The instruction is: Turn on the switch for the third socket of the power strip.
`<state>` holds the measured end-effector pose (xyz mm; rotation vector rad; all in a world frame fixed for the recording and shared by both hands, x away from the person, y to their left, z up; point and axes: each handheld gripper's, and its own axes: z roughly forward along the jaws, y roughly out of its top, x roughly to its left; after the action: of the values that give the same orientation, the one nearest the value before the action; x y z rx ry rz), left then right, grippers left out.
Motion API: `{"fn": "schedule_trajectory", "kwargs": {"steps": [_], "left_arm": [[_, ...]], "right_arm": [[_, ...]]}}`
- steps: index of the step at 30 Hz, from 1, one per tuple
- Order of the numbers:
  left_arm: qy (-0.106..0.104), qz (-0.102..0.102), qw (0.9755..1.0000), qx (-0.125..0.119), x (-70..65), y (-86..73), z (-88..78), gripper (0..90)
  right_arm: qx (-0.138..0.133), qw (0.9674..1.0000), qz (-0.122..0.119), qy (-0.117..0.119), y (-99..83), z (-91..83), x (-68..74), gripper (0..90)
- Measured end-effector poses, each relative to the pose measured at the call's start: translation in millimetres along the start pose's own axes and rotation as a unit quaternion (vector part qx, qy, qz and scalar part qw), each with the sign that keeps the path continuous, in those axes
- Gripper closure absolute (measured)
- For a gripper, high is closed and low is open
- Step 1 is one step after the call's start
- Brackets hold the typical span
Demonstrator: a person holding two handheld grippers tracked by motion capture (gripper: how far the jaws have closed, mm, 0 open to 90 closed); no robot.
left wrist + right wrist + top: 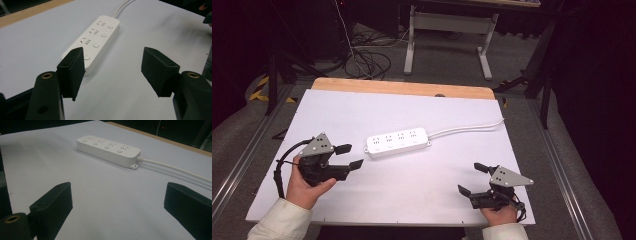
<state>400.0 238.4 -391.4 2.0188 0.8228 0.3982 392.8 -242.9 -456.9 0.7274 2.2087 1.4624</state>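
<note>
A white power strip (397,142) lies flat on the white table top, several sockets and buttons facing up; its white cable (467,128) runs off to the right. My left gripper (350,156) hovers just left of the strip's near end, jaws open and empty. In the left gripper view the strip (95,41) sits beyond the left jaw. My right gripper (472,179) rests at the front right of the table, open and empty, well apart from the strip (107,148).
The white board (412,185) covers a wooden table whose far edge (402,87) shows. Behind it stand a white desk frame (447,35) and loose black cables (367,62) on the floor.
</note>
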Motion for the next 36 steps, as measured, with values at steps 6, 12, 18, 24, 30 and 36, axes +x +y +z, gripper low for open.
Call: {"fn": "schedule_trajectory", "kwargs": {"steps": [6,12,18,24,30,36], "left_arm": [[-0.007,0.000,1.0000,0.006,1.8,8.8,6.9,35.6],[-0.013,-0.002,0.9999,0.011,4.6,13.6,16.6,39.2],[0.005,0.027,0.9994,0.023,0.2,17.6,26.1,42.1],[0.019,0.015,0.9995,0.021,1.2,19.0,31.9,51.5],[0.011,0.004,0.9998,0.014,2.7,21.1,39.2,71.2],[0.014,-0.001,0.9996,0.026,2.5,22.3,53.6,85.9]], "right_arm": [[0.000,1.0000,0.000,0.002,-0.1,-0.3,0.0,8.3],[-0.002,1.0000,-0.001,0.006,0.0,-0.2,0.2,8.3],[-0.002,1.0000,0.000,0.007,-0.2,-0.6,0.0,8.3],[-0.002,0.9999,0.000,0.010,-0.3,-0.4,-0.1,8.3],[-0.004,0.9999,-0.002,0.011,-0.1,-0.7,0.1,8.3],[-0.006,0.9999,0.000,0.014,-0.4,-0.8,-0.6,8.3]]}}
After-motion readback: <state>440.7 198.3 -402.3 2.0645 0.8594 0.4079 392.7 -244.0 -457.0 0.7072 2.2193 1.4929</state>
